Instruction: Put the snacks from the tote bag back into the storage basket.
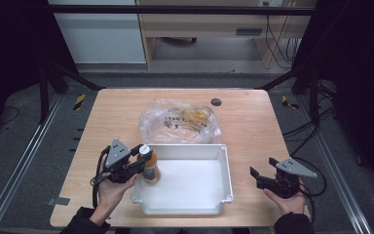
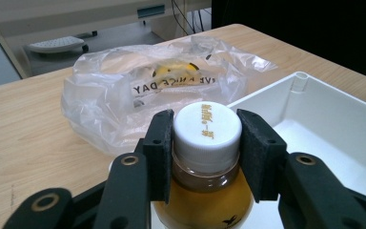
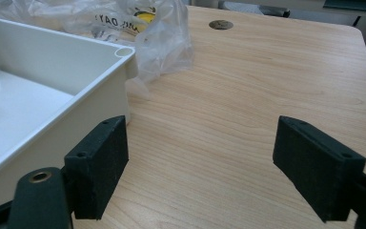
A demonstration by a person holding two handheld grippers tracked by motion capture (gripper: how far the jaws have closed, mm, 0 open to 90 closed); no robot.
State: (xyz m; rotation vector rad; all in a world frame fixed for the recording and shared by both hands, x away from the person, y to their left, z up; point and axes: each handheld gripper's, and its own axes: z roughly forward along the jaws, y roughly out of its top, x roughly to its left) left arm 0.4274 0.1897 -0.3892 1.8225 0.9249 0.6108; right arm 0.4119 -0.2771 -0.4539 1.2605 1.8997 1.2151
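While the left tongs (image 2: pixel 205 157) pinch the bottle (image 2: pixel 205 191) by its cap at the tray's (image 1: pixel 224 161) left rim, the step looks like setting it inside; next, lower it upright, then release. The right tongs (image 3: pixel 205 167) rest spread over the bench (image 3: pixel 248 95).

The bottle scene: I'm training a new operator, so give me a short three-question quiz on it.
1. What grips the bottle by its white cap?
2. True or false: the right claw holds something.
3. The plastic bag lies: A) in the white bin B) on the table beyond the bin.

Key: 1. The left claw. 2. False, it is open over the table. 3. B.
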